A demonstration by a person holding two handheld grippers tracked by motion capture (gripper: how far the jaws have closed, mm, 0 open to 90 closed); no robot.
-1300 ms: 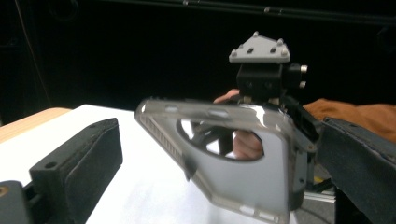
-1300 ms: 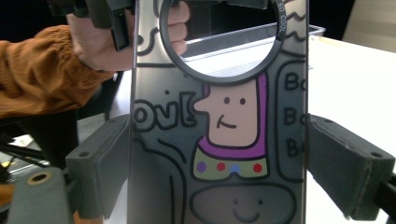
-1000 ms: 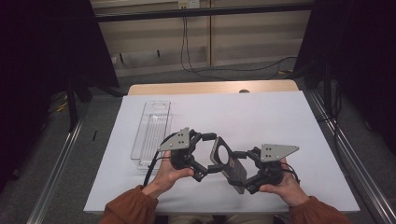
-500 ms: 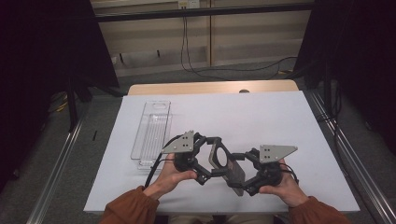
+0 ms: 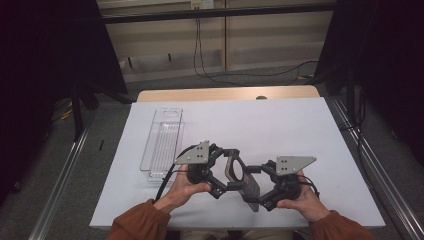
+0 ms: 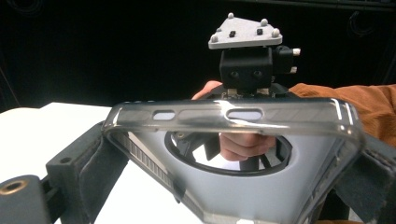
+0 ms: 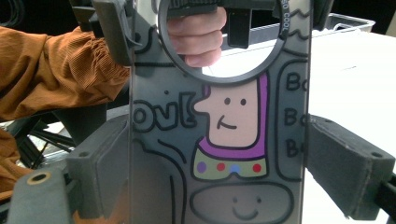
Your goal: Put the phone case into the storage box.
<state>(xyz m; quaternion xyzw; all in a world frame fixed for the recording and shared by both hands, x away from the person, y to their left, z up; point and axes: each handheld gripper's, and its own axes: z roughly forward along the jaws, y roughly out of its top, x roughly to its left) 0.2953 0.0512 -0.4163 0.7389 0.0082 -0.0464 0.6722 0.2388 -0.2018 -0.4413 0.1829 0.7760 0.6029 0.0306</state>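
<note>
Phone case (image 5: 241,176), translucent grey with a cartoon face and a round cutout, sits between my two tools above the near middle of the white table (image 5: 280,125). My left gripper (image 5: 229,172) pinches one end, its pads against the case's sides. My right gripper (image 5: 256,192) clamps the other end across its width. A clear plastic tray (image 5: 162,142) lies to the left, apart from the case.

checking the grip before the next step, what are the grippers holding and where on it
Both hold one phone case: the left gripper clamps its long side edges at the end with the ring, the right gripper clamps the side edges at the other end.
</note>
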